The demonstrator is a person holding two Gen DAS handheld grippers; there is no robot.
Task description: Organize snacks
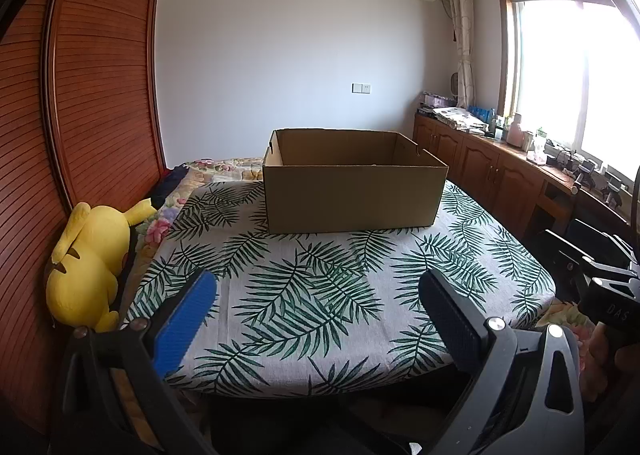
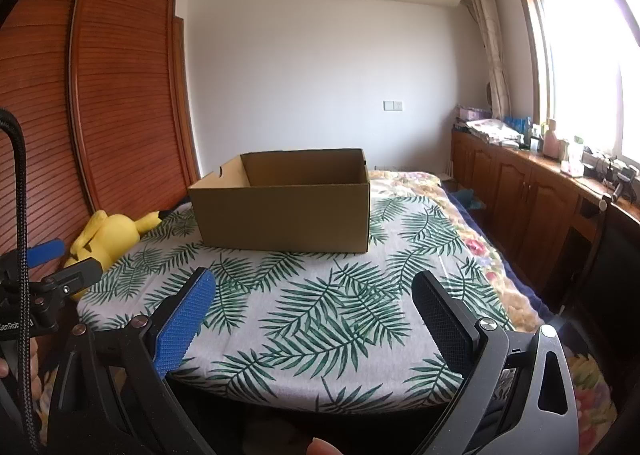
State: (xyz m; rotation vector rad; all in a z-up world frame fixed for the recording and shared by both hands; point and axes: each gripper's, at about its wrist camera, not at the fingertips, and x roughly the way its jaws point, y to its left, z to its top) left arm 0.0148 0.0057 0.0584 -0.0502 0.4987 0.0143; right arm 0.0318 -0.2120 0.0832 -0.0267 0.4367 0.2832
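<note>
- Left tongs [image 1: 318, 289]: spread wide, nothing between them, hovering over the near edge of the leaf-print worktop [image 1: 320, 295].
- Right tongs [image 2: 312, 291]: also wide apart, holding nothing, over the same near edge.
- Cardboard box [image 1: 354, 179]: open-topped, straight ahead of both tongs on the far side of the worktop, well apart from them; its contents can't be made out.
- Yellow plush toy [image 1: 86, 267]: left of the left tongs, against the wooden wardrobe [image 1: 80, 95].
</note>
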